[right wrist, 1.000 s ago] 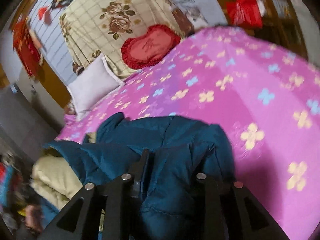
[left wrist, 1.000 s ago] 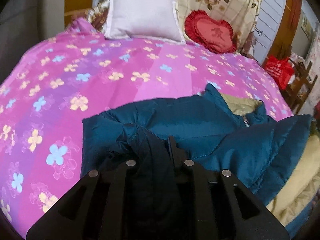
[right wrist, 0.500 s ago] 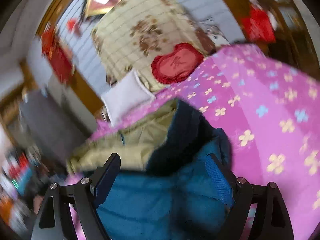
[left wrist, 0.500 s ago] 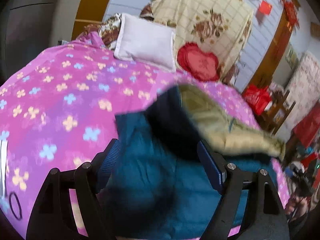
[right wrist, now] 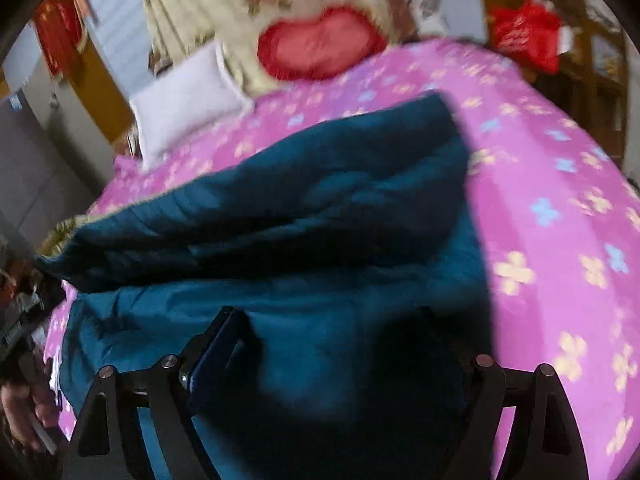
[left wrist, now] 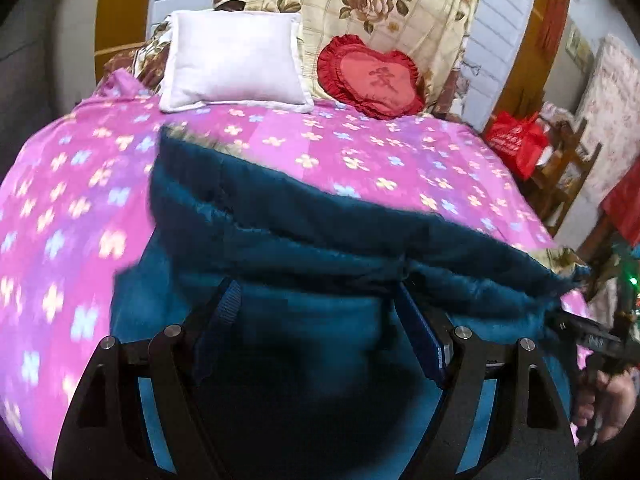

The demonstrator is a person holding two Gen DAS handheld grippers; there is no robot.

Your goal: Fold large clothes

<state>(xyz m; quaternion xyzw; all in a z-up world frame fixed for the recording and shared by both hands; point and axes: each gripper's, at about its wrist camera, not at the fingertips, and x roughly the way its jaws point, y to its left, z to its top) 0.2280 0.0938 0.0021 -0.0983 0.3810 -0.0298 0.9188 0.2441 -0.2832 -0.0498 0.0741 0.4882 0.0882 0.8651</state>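
1. The pink flower-print bedspread [left wrist: 360, 152] is the working surface and the landmark here: the teal quilted padded jacket [left wrist: 280, 216] lies on its near half, well short of the white square pillow [left wrist: 234, 68] and the red heart-shaped cushion [left wrist: 374, 78] at its head.
2. A thick fold of the jacket lies doubled across its body. The fold probably wants flattening, with the edges squared to the bedspread's near edge.
3. The left gripper [left wrist: 320, 320] stands spread above the jacket, pinching nothing.
4. The right gripper [right wrist: 332, 344] is likewise spread and empty; re-grip at the outer corners.
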